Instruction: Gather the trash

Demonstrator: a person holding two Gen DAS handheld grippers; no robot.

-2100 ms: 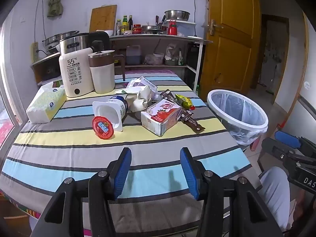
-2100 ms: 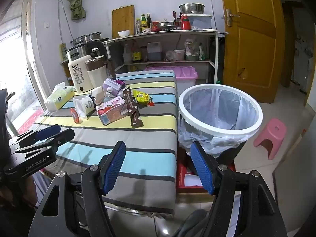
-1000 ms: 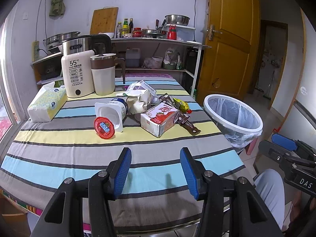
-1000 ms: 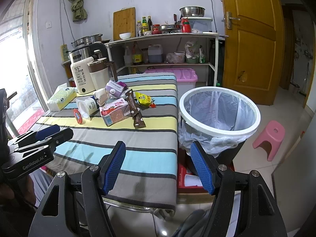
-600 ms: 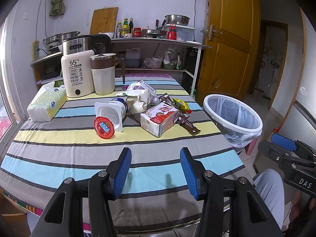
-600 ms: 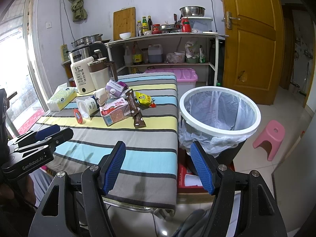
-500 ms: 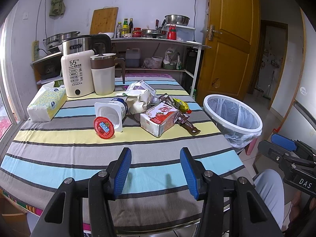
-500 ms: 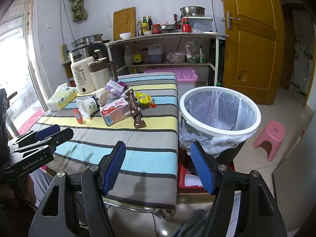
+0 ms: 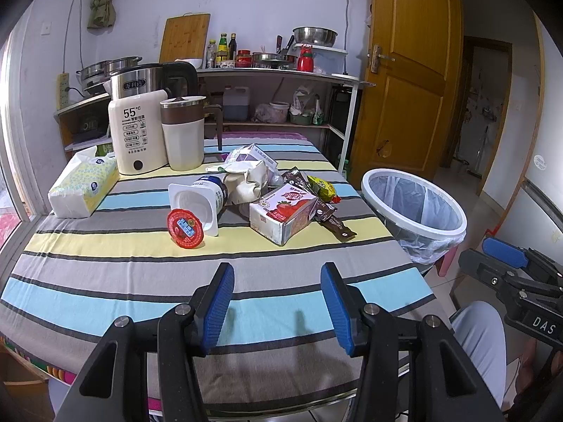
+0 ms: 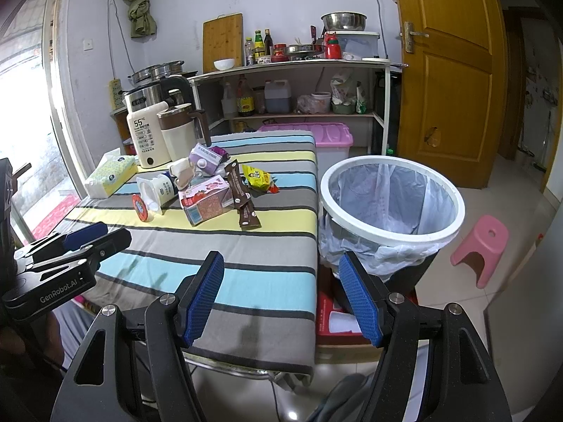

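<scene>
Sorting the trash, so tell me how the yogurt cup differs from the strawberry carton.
The yogurt cup is round and white, lying on its side with its mouth open; the strawberry carton is boxy, pink and red, lying flat. A red lid leans at the cup; brown wrappers touch the carton. Both lie on the striped table.

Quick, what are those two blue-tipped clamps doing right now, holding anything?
Left gripper: jaws open, holding nothing, above the striped table.
Right gripper: jaws open, holding nothing, near the table's edge.
</scene>
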